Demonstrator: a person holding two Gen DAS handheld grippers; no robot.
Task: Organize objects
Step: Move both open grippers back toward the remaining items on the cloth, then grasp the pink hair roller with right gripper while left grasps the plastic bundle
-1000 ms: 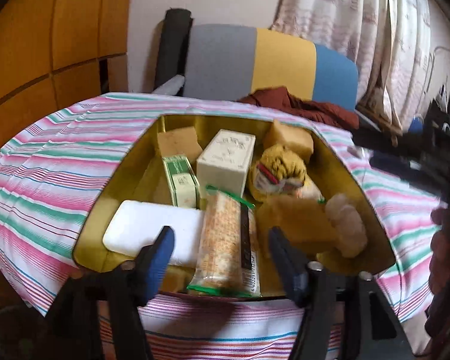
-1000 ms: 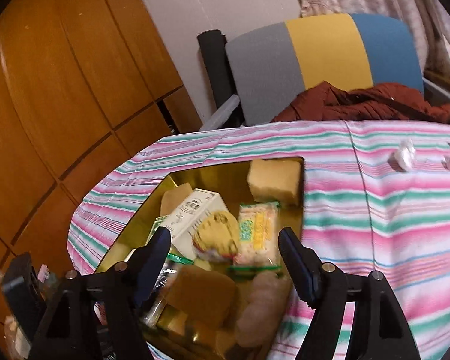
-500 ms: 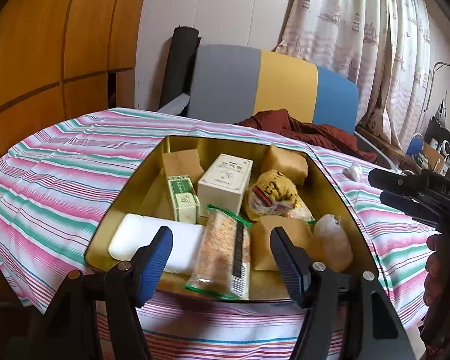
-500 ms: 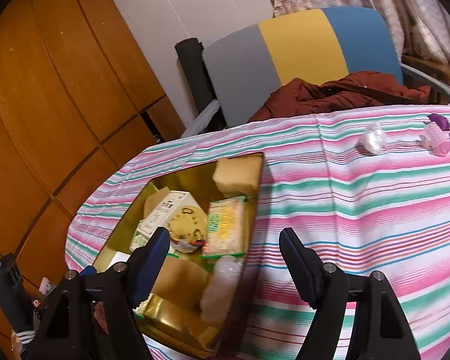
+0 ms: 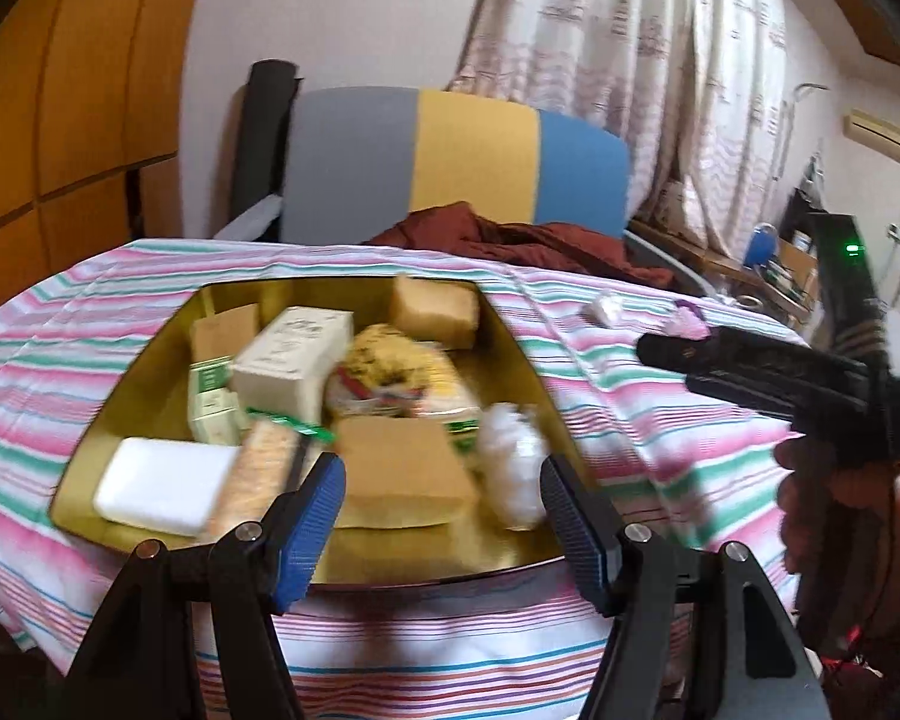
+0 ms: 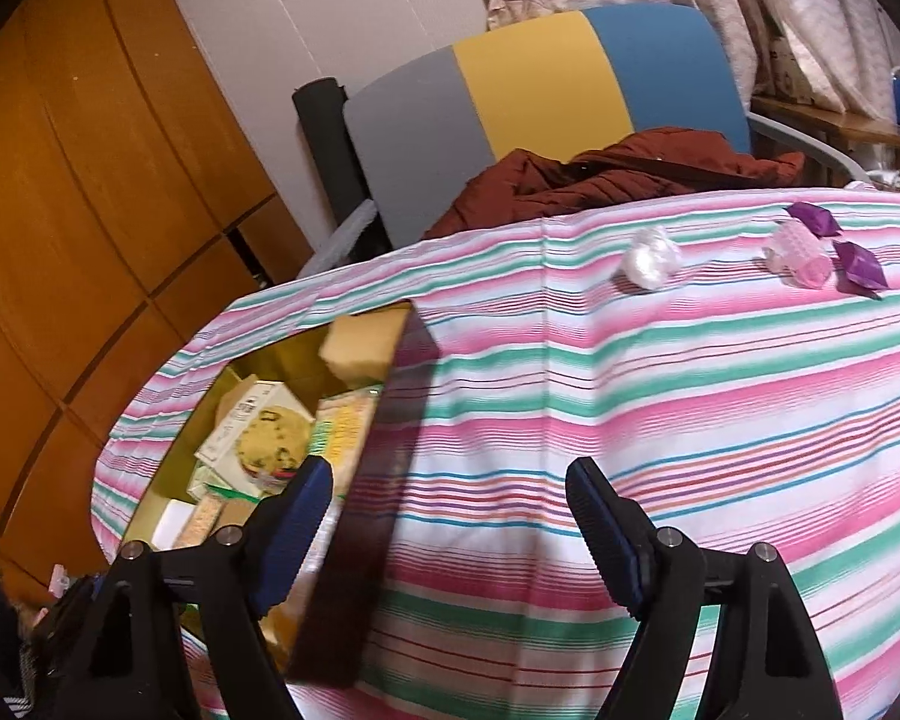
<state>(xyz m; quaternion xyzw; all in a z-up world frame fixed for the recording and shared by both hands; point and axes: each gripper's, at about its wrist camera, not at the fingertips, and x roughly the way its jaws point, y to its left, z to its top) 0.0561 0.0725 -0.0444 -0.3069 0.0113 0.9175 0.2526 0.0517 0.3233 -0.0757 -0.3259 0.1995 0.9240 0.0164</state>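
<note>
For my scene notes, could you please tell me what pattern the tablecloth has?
The tablecloth has pink, green and white horizontal stripes with thin blue and red lines, clearest in the right wrist view.

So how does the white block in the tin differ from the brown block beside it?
The white block is flat, pale and smooth, lying at the near left corner of the gold tin. The brown block is thicker and tan, sitting near the middle front, between the left gripper's open fingers in view. Both are rectangular, lie flat inside the tin, and neither is gripped.
</note>
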